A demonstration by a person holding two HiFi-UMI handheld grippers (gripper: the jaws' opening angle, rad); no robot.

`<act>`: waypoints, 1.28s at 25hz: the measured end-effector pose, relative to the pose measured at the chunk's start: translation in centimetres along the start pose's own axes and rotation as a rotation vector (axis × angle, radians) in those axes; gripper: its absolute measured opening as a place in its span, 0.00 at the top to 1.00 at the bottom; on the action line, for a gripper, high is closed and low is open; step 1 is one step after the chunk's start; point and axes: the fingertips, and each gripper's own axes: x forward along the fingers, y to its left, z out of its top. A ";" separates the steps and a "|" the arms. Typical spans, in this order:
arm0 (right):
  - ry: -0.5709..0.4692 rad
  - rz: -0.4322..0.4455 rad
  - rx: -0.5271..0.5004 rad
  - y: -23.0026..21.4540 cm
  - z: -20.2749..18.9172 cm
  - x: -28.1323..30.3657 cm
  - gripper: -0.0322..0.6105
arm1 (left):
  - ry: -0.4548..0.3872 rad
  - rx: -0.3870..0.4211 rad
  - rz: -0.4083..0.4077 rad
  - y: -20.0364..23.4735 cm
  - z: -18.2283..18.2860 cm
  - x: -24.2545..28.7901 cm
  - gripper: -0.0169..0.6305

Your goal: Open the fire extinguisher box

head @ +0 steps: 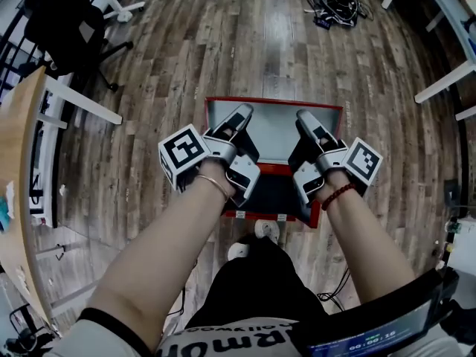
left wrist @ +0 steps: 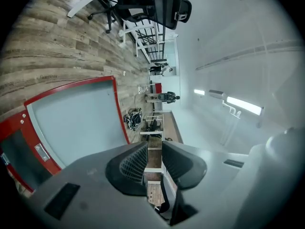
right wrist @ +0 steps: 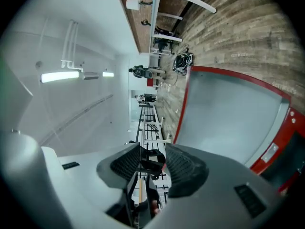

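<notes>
Head view is showing the fire extinguisher box [head: 274,171] lying on the wooden floor [head: 186,50] just in front of the person, its grey-panelled lid [head: 274,129] open on the far side. The left gripper [head: 242,112] and right gripper [head: 303,116] are hovering above it, both released, their jaws parted around nothing.

red metal box [head: 274,169], lid raised: 1 | grey two-jaw grippers: 2 (left gripper [head: 242,112], right gripper [head: 304,116]) | black office chair [head: 65,22]: 1
</notes>
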 end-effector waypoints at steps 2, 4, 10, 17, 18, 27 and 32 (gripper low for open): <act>0.001 0.029 -0.017 2.6 -1.0 -0.8 0.71 | 0.022 0.017 -0.032 -2.4 -0.5 -1.1 0.84; -0.002 0.059 -0.036 5.5 -1.9 -1.7 0.71 | 0.050 0.037 -0.073 -5.2 -1.1 -2.2 0.84; -0.043 0.168 -0.091 14.0 -5.7 -5.7 0.71 | 0.142 0.133 -0.221 -13.7 -3.4 -7.5 0.84; -0.019 0.308 -0.178 23.6 -11.2 -8.6 0.72 | 0.216 0.288 -0.316 -21.5 -4.9 -13.3 0.84; -0.006 0.327 -0.207 25.1 -12.2 -9.0 0.72 | 0.227 0.303 -0.345 -22.9 -5.1 -14.2 0.84; 0.067 0.474 -0.518 37.4 -19.4 -14.7 0.72 | 0.297 0.485 -0.569 -34.1 -7.5 -22.7 0.85; 0.077 0.523 -0.648 40.7 -22.0 -17.9 0.72 | 0.343 0.776 -0.647 -37.4 -9.6 -26.7 0.85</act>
